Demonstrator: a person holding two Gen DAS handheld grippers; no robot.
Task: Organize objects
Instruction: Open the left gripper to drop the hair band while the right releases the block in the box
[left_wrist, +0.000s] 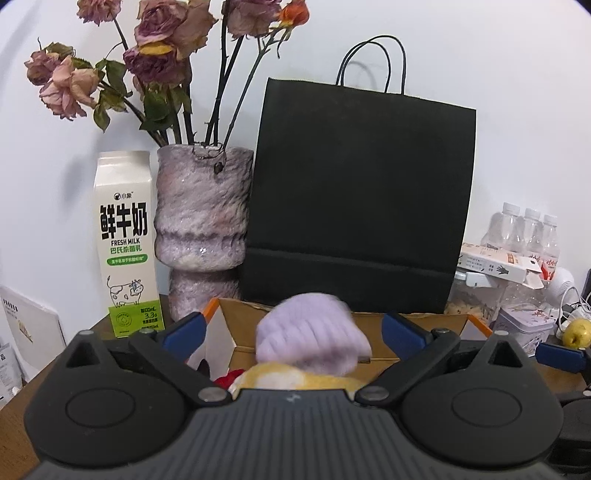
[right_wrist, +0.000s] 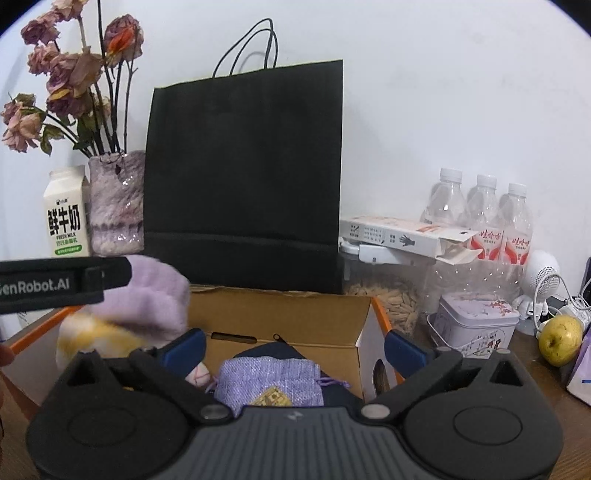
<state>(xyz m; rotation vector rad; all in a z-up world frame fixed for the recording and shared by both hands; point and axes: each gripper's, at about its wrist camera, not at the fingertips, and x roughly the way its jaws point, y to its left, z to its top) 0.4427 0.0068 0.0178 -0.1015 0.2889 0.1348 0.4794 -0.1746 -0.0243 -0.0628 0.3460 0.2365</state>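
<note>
Blue pads tip both grippers, and both stand spread wide with nothing pressed between them. The left gripper (left_wrist: 291, 328) points slightly downward over the near edge of the cardboard box (left_wrist: 424, 325), its fingers (left_wrist: 184, 328) well apart on either side of a lilac knitted roll (left_wrist: 310, 332). That roll is blurred and sits clear of both pads, above the box's left end, just over a yellow-and-white knitted piece (left_wrist: 295, 376) that lies below it, with a bit of red cloth (left_wrist: 229, 378) beside that. The right gripper (right_wrist: 293, 349) also tilts a little downward, over the right half of the same box, released and empty. Seen from the right wrist, the left gripper's black side enters from the left edge, above the box's left rim, with the lilac roll (right_wrist: 151, 295) right behind it and the yellow-and-white piece (right_wrist: 96, 332) below.

Inside the box, between the right gripper's spread fingers, lies a lilac woven pouch (right_wrist: 269, 380) with a gold patch on it, resting on something dark blue. A small pink item shows at the pouch's left.

Behind the box stands a black paper bag (left_wrist: 358, 199); left of the bag are a vase of dried roses (left_wrist: 203, 229) and a milk carton (left_wrist: 125, 243).
</note>
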